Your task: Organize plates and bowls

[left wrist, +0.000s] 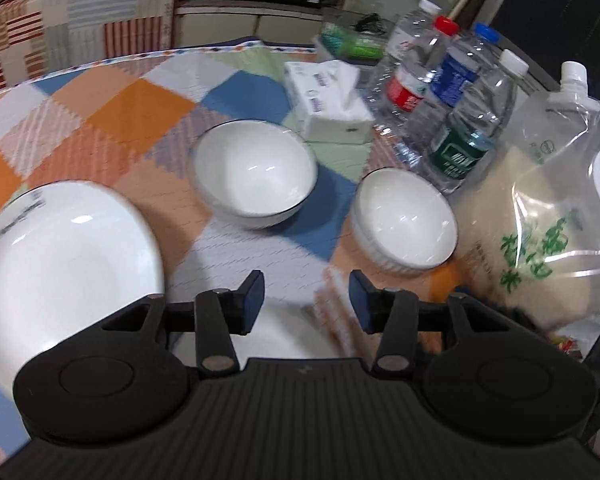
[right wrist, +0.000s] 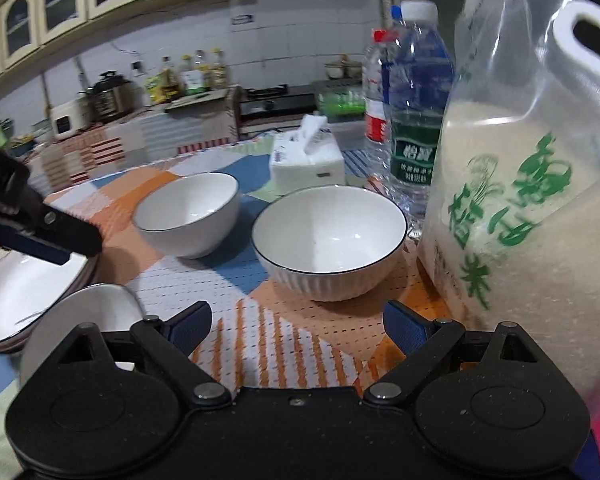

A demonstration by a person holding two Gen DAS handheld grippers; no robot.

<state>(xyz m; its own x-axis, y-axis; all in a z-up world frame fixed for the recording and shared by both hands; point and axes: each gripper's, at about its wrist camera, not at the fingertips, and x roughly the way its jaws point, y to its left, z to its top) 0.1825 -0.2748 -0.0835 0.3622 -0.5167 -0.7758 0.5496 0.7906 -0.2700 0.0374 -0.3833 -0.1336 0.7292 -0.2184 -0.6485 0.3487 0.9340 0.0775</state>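
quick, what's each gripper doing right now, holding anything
Left gripper: open, holding nothing, over the plates.
Right gripper: open, holding nothing, facing the ribbed bowl.

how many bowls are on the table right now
2. The ribbed bowl sits nearest the right gripper, beside the rice bag. The smooth bowl stands apart to its left, in front of the tissue box. More could lie out of view.
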